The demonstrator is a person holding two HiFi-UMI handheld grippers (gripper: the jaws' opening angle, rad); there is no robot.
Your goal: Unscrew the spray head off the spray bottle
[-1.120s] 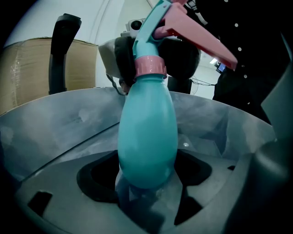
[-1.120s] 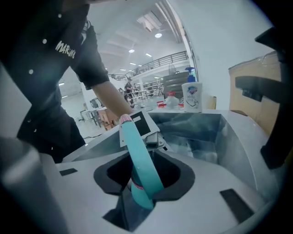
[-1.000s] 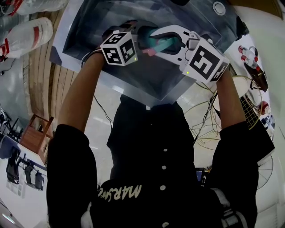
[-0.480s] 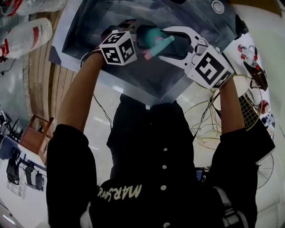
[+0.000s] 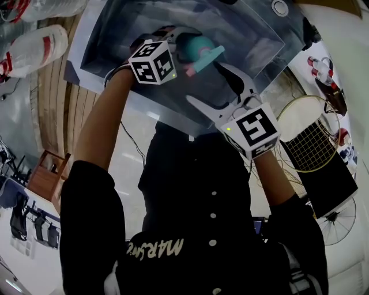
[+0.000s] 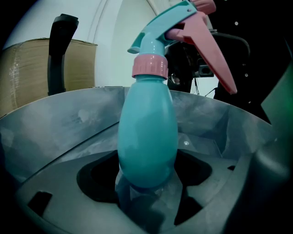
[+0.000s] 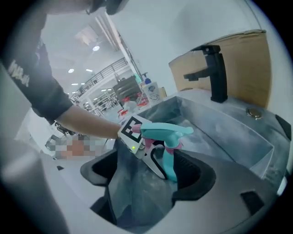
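A teal spray bottle with a pink collar, teal spray head and pink trigger stands upright over a steel sink. My left gripper is shut on the bottle's lower body. In the head view the bottle sits just right of the left gripper and its marker cube. My right gripper hangs below and to the right of the spray head, clear of it. Its jaws have just been opening and hold nothing. From the right gripper view the bottle stands some way ahead.
A black faucet rises at the sink's far rim, with a cardboard box behind it. A round metal button sits on the rim. Wrapped bundles lie at the left; a wire-mesh object lies at the right.
The right gripper has let go of the spray head, opened wide, rolled over and drawn back toward the person. The left gripper and the bottle have stayed in place.
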